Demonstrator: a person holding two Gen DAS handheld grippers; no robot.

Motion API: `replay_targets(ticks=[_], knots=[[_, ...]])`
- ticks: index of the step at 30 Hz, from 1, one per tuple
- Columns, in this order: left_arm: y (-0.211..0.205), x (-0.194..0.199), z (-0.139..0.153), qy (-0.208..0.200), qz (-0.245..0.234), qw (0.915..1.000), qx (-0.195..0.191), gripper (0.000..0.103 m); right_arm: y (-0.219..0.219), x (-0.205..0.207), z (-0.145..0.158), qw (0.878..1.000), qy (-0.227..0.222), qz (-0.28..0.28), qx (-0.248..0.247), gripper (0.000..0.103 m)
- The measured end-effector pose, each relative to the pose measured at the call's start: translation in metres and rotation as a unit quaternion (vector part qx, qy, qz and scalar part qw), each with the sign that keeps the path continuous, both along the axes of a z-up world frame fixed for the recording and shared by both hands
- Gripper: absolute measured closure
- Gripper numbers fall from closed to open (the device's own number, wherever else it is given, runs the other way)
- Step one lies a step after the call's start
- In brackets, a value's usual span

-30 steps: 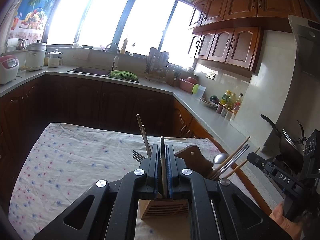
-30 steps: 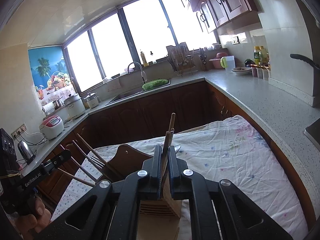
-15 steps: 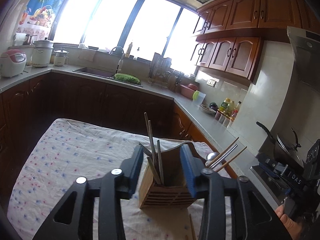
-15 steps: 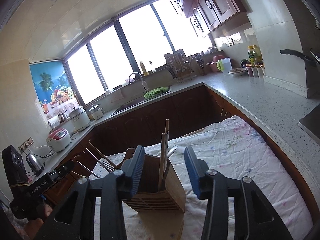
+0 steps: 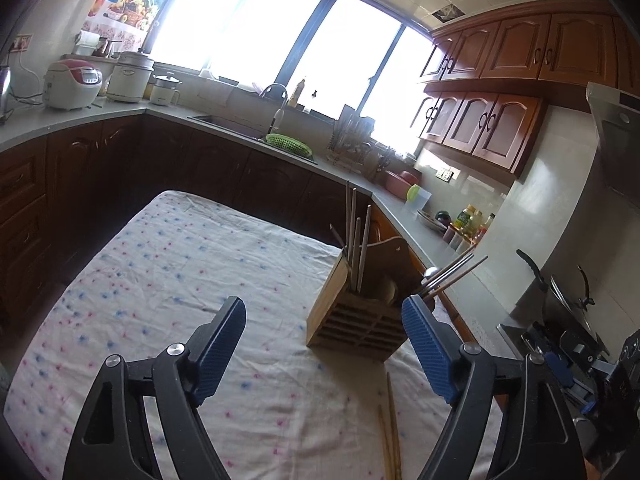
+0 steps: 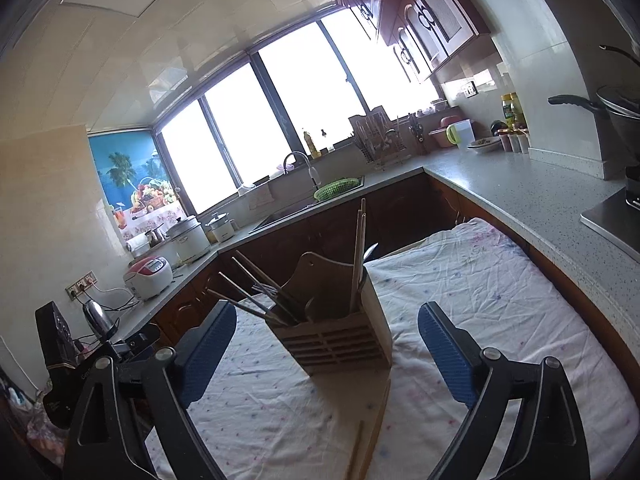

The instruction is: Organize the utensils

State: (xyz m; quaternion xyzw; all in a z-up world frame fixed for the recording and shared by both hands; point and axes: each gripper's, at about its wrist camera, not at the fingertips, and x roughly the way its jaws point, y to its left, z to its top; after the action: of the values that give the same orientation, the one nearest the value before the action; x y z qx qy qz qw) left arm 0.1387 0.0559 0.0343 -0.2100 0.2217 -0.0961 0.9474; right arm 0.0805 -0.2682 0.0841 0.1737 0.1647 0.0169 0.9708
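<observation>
Now, left gripper (image 5: 322, 322): just opened wide, empty.
Right gripper (image 6: 326, 332): likewise.
Wooden holder (image 5: 360, 316): utensils stand sorted.
Loose chopsticks (image 5: 390, 432): seemingly next.

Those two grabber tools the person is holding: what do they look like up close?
Each is black plastic. The left gripper and the right gripper both fork into two angular arms with triangular cut-outs and round silver bolts at the joints. The jaws are lined on their inner faces with ribbed blue pads. In the right wrist view, the other tool's black body carries small white lettering, too blurred to read.
</observation>
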Motion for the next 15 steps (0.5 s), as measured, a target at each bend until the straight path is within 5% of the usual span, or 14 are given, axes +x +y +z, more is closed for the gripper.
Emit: replay_targets(ticks=[11, 15], knots=[[0.002, -0.065, 0.006, 0.014, 0.007, 0.9997, 0.022, 0.017, 0.006, -0.054, -0.030, 0.999, 0.036, -0.014, 0.016, 0.004], [0.000, -0.086, 0.022, -0.004, 0.007, 0.9990, 0.044, 0.005, 0.011, -0.071, -0.019, 1.000, 0.019, -0.025, 0.001, 0.004]])
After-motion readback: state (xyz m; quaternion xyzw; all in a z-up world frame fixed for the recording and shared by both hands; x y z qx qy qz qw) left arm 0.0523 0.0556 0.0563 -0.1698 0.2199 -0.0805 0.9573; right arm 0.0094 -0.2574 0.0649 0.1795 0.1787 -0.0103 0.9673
